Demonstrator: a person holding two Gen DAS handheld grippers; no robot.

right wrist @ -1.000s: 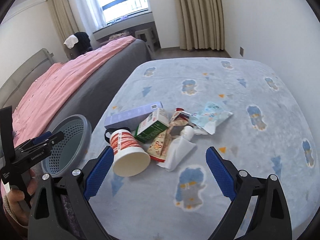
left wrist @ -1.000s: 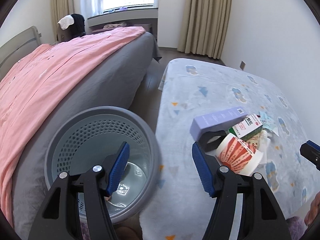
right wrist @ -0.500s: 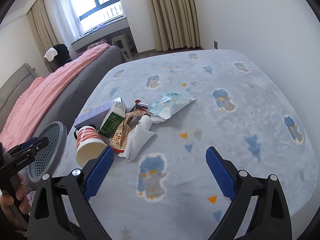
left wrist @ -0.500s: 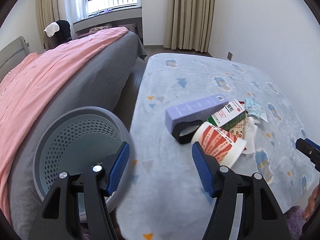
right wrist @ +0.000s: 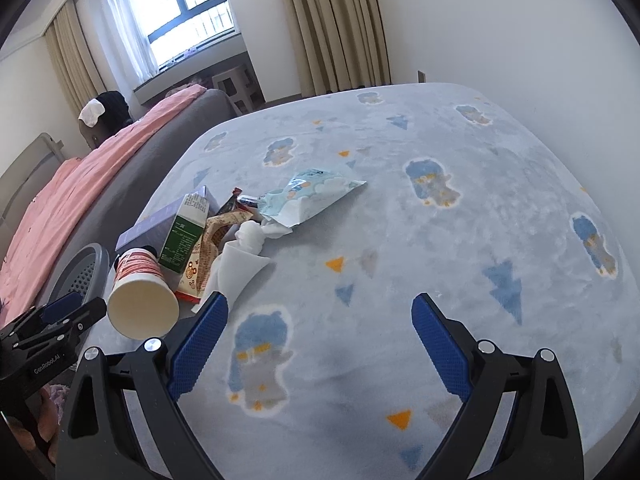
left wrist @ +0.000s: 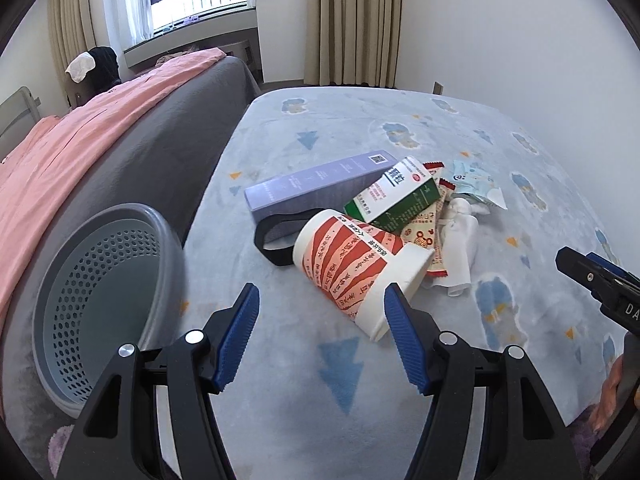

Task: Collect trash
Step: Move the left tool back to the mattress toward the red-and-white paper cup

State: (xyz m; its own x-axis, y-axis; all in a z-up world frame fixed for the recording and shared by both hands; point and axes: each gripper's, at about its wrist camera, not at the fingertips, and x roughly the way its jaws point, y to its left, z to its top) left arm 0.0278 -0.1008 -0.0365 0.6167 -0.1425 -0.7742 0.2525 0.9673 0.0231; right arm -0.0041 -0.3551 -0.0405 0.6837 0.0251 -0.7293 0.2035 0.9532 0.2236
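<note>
A pile of trash lies on the blue patterned blanket [left wrist: 360, 380]: a red-striped paper cup [left wrist: 356, 264] on its side, a green and white carton [left wrist: 394, 200], a long purple box [left wrist: 320, 186], a snack wrapper [left wrist: 426, 232], a white tissue [left wrist: 460, 240] and a light blue packet [right wrist: 312, 196]. The grey perforated basket [left wrist: 96, 304] stands at the left beside the blanket. My left gripper [left wrist: 322, 332] is open and empty, just short of the cup. My right gripper [right wrist: 318, 340] is open and empty above the blanket, right of the cup [right wrist: 140, 292] and the tissue [right wrist: 240, 256].
A bed with a pink cover [left wrist: 80, 152] and grey side runs along the left. A black band [left wrist: 276, 244] lies by the purple box. Curtains [left wrist: 352, 20] and a window stand at the back, a white wall on the right.
My left gripper has swung right, from over the basket toward the cup. My right gripper has moved right and forward, so the trash pile now lies to its left.
</note>
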